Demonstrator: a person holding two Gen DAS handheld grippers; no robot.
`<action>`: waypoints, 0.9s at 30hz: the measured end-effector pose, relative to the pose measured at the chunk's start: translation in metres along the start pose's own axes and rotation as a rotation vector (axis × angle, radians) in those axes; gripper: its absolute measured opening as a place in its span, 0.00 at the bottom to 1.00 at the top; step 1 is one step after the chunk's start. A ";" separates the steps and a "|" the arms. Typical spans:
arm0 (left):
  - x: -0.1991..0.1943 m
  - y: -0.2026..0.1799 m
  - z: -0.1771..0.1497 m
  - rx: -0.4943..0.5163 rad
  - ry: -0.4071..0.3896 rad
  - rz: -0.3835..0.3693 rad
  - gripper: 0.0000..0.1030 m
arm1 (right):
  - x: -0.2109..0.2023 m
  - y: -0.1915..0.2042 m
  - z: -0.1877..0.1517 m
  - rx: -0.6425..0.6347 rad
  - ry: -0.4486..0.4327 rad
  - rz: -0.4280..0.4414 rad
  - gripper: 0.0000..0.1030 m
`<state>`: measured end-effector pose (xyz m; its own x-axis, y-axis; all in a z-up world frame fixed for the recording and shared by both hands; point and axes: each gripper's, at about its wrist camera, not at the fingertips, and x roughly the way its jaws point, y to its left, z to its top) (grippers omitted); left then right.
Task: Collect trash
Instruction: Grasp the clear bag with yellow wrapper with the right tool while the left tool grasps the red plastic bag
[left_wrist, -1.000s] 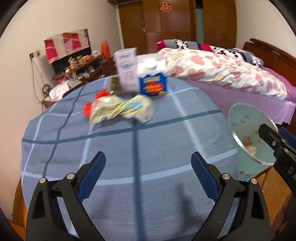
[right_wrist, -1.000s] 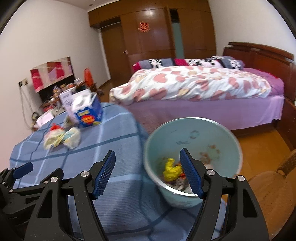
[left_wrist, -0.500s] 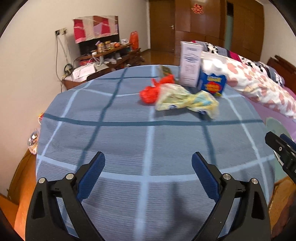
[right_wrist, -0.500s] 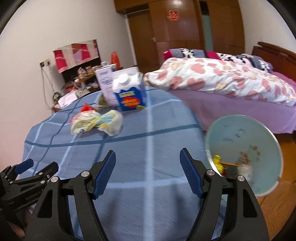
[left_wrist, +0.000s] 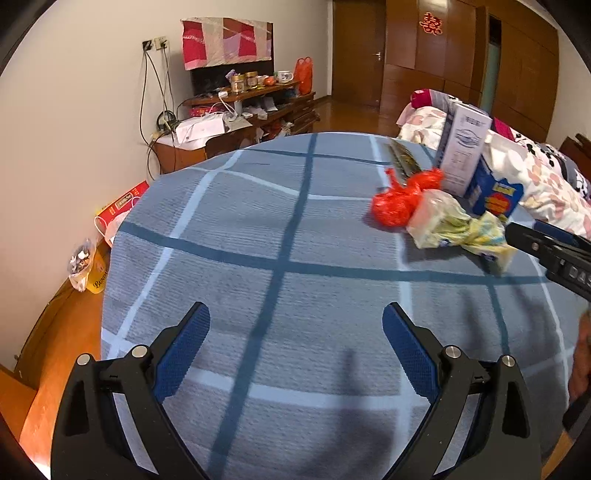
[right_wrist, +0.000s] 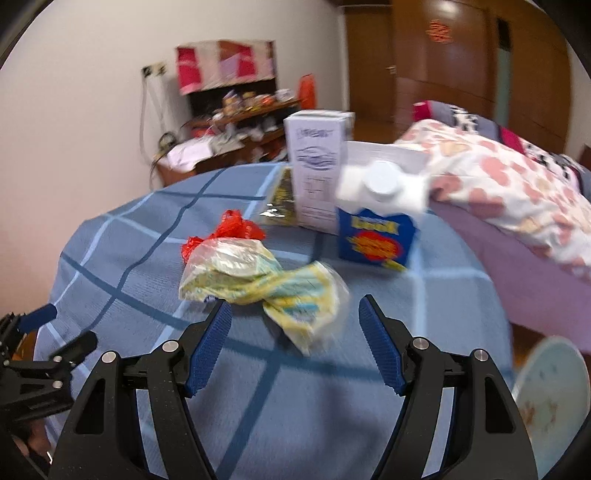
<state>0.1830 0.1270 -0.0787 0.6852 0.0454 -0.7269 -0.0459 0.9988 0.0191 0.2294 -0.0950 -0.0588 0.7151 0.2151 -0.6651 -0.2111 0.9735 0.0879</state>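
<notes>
A crumpled yellow-green plastic wrapper (right_wrist: 258, 280) lies on the blue checked tablecloth (right_wrist: 129, 266), with a red plastic bag (right_wrist: 231, 230) touching its far end. My right gripper (right_wrist: 295, 325) is open and empty, its fingertips just short of the wrapper. In the left wrist view the wrapper (left_wrist: 454, 225) and red bag (left_wrist: 399, 203) lie far right. My left gripper (left_wrist: 295, 332) is open and empty over bare cloth. The right gripper's fingers (left_wrist: 546, 243) show at the right edge. A pale green trash bin (right_wrist: 550, 391) stands off the table at lower right.
A blue carton with a white cap (right_wrist: 376, 225), a tall white box (right_wrist: 317, 166) and a flat foil packet (right_wrist: 282, 199) stand behind the trash. A bed (right_wrist: 517, 184) lies to the right. A cluttered wooden cabinet (left_wrist: 236, 110) stands by the far wall.
Both grippers have swung left, away from the bin. The right gripper has closed in on the wrapper, which now lies just beyond its fingertips. Both stay open.
</notes>
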 end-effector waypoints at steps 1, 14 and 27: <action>0.002 0.002 0.002 0.000 0.003 0.001 0.90 | 0.006 0.000 0.004 -0.017 0.011 0.012 0.69; 0.018 0.017 0.025 -0.029 0.026 -0.002 0.90 | 0.076 0.005 0.031 -0.258 0.198 0.209 0.69; 0.019 0.008 0.034 -0.020 0.020 -0.009 0.89 | 0.066 0.000 0.018 -0.245 0.322 0.224 0.26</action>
<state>0.2205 0.1369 -0.0695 0.6707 0.0355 -0.7409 -0.0546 0.9985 -0.0016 0.2888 -0.0795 -0.0896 0.3985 0.3453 -0.8497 -0.5160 0.8503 0.1036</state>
